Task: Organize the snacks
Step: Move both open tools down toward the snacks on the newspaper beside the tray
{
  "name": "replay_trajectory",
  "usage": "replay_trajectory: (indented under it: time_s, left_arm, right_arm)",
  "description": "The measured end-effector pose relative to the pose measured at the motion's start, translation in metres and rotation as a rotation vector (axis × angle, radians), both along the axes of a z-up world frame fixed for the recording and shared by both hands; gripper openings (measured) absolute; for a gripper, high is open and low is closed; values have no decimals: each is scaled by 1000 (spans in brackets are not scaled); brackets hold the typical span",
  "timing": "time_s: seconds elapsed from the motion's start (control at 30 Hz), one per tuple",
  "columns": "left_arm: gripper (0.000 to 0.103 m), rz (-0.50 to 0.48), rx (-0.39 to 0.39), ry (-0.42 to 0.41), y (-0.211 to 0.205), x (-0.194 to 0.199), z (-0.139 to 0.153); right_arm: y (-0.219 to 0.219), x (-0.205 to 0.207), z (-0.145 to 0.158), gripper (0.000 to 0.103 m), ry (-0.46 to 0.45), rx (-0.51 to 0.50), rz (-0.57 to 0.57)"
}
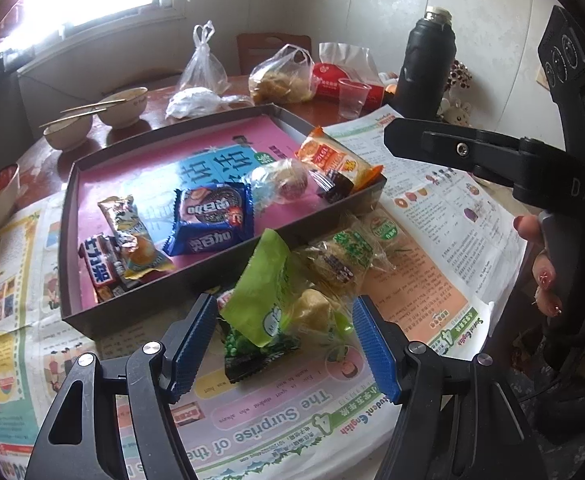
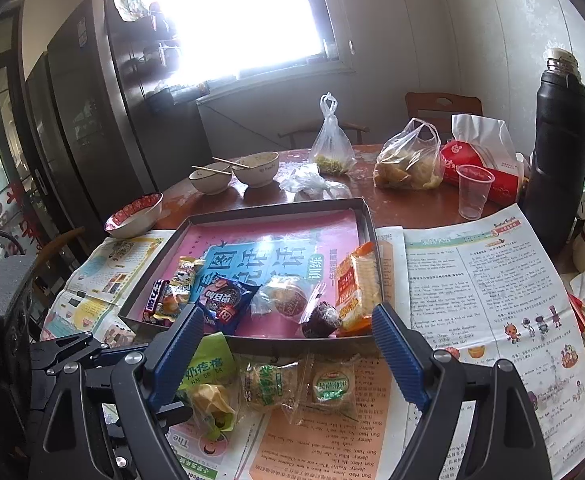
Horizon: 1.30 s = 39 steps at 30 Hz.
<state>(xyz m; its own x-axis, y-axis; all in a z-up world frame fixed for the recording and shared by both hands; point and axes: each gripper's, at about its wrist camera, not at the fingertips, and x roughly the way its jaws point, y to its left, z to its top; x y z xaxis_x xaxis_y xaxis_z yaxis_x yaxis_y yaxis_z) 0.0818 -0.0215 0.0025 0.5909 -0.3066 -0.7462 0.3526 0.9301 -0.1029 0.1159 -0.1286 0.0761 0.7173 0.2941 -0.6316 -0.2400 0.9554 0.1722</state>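
Note:
A dark tray [image 1: 72,184] lined in pink holds a blue biscuit packet [image 1: 212,216], a chocolate bar [image 1: 100,268], a golden packet [image 1: 132,232], a clear-wrapped pastry [image 1: 284,180] and an orange cracker packet [image 1: 332,156]. In front of it on the newspaper lie a light green packet [image 1: 264,292] over a dark green one [image 1: 252,356], and two clear packets with green labels [image 2: 268,384]. My left gripper [image 1: 286,340] is open and straddles the light green packet; its pads do not touch it. My right gripper [image 2: 288,316] hangs open over the tray's front wall [image 2: 292,346], holding nothing.
Newspaper [image 2: 472,288] covers the near half of the brown table. Behind the tray stand two bowls with chopsticks [image 2: 232,172], tied plastic bags [image 2: 408,164], a clear cup [image 2: 472,192], a red tissue pack [image 2: 484,168] and a black flask [image 2: 560,152]. A red-rimmed bowl [image 2: 132,216] sits at the left.

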Motion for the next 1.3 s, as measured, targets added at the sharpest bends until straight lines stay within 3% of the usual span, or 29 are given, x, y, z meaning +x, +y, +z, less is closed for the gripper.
replay_trajectory:
  time_s: [0.6,0.93,1.3]
  left_arm:
    - [72,-31,25,13,-16,1,-9]
    - [72,-56,89,-25,-27,-2,-8]
    - [72,-105,96,-9,-42,-4,-13]
  right_arm:
    - [-13,-4,-8,85,36,-17,-33]
    - [-30,5,-43,85,138,-98,-102]
    - [-39,14,-72,85,210,-128,-109]
